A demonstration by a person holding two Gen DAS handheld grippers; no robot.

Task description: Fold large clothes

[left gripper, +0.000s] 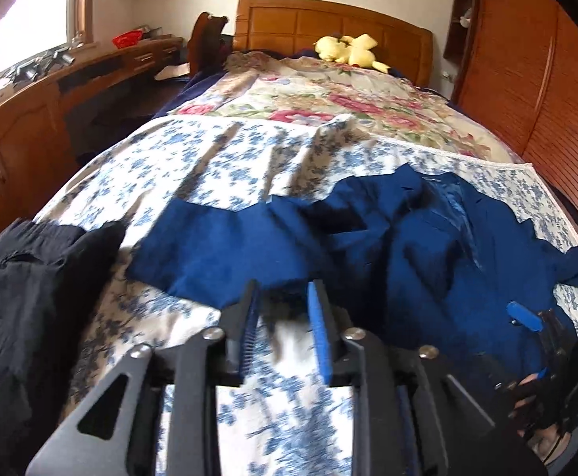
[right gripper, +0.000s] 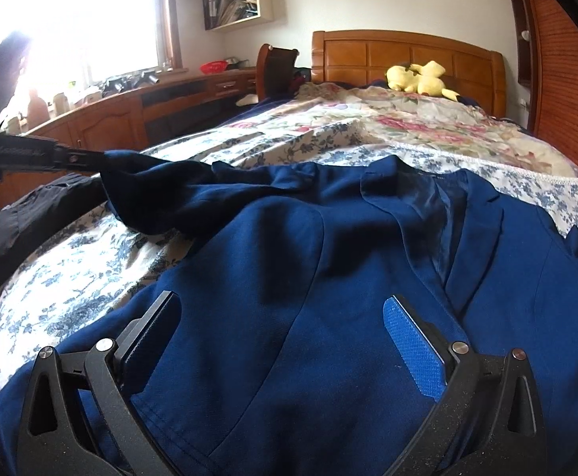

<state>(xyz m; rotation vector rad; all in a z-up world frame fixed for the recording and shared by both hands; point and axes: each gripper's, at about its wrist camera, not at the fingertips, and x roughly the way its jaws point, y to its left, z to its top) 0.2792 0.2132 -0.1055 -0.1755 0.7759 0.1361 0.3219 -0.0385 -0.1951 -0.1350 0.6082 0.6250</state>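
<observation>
Left tool (left gripper: 283, 291) on blazer sleeve (left gripper: 209, 246), black garment (left gripper: 27, 289) beside.

The jacket (right gripper: 289, 277) lies on the bed (right gripper: 90, 277), dark clothes (left gripper: 23, 277) seemingly left.

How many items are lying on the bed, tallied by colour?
Blue: 1, the blue jacket, its sleeve pinched at the cuff by the left gripper
Black: 1, the black garment at the bed's left edge
Yellow: 1, the yellow plush toy by the headboard
Total: 3, not counting the bedding
</observation>
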